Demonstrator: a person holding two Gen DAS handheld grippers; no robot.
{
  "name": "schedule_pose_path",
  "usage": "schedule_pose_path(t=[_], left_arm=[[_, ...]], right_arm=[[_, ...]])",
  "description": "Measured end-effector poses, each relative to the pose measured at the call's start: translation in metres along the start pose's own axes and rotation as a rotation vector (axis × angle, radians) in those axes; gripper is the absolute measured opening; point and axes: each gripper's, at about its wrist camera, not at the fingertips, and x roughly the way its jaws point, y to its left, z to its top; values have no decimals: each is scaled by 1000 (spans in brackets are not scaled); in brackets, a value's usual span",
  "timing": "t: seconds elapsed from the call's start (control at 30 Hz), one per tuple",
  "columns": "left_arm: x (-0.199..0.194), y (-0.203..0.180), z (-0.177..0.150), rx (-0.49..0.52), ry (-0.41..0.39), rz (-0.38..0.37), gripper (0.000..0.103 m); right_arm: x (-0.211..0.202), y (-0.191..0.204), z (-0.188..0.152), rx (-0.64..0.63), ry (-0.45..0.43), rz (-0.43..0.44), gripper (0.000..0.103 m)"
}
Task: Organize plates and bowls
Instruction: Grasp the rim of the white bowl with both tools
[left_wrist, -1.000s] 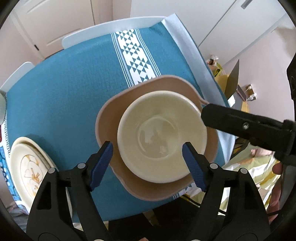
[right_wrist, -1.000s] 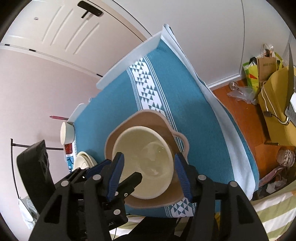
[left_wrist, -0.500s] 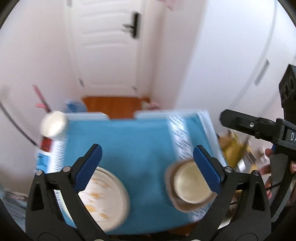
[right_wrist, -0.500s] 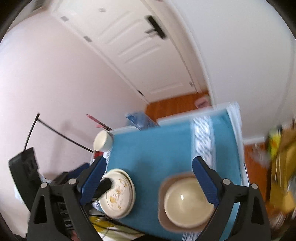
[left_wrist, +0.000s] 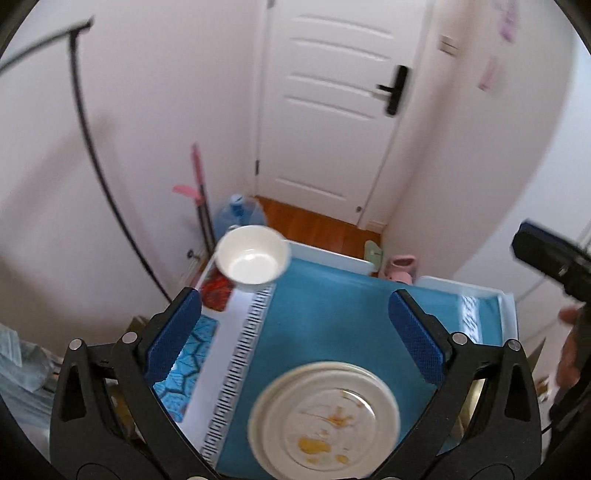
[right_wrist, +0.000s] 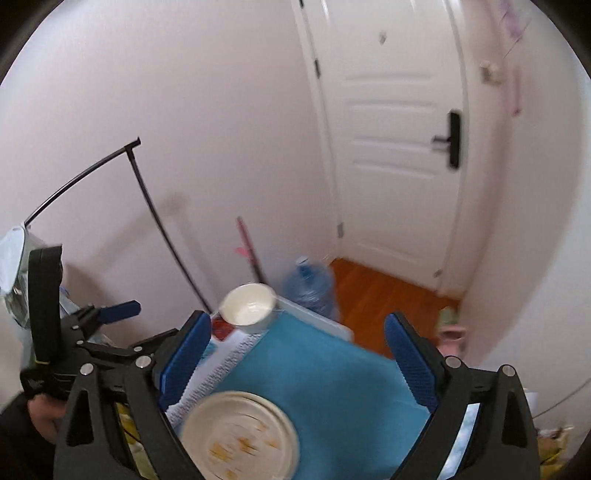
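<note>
A cream plate (left_wrist: 325, 417) with yellow-orange marks lies on the teal tablecloth (left_wrist: 332, 317) near the front edge, blurred in both views. It sits below and between the wide blue pads of my left gripper (left_wrist: 295, 328), which is open and holds nothing. A white bowl (left_wrist: 253, 260) stands at the table's far left corner. In the right wrist view the plate (right_wrist: 240, 435) is at lower left and the white bowl (right_wrist: 249, 304) is beyond it. My right gripper (right_wrist: 295, 354) is open and empty above the cloth. The left gripper (right_wrist: 144, 321) shows at the left, held by a hand.
A blue water bottle (left_wrist: 240, 218) and a pink-handled broom (left_wrist: 199, 184) stand on the floor behind the table's far left corner. A white door (left_wrist: 332, 110) is beyond. Pink slippers (left_wrist: 402, 266) lie by the wall. A thin black curved rod (right_wrist: 155, 214) leans at the left.
Both grippers opened wide, let go of the cream bowl sitting in the tan dish, rose and swung left. That bowl and dish have left both views; the plate and white bowl now fill them.
</note>
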Motion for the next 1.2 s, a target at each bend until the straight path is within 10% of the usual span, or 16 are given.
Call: schedule_pose_path(t=[0.2, 0.5, 1.2], left_arm=[[71, 66, 11, -120, 100, -50, 97], [196, 107, -5, -178, 339, -153, 50], [256, 123, -2, -187, 364, -157, 23]], right_arm=[[114, 9, 6, 137, 157, 42, 94], [242, 4, -19, 300, 347, 67, 73], [317, 9, -33, 337, 435, 74, 17]])
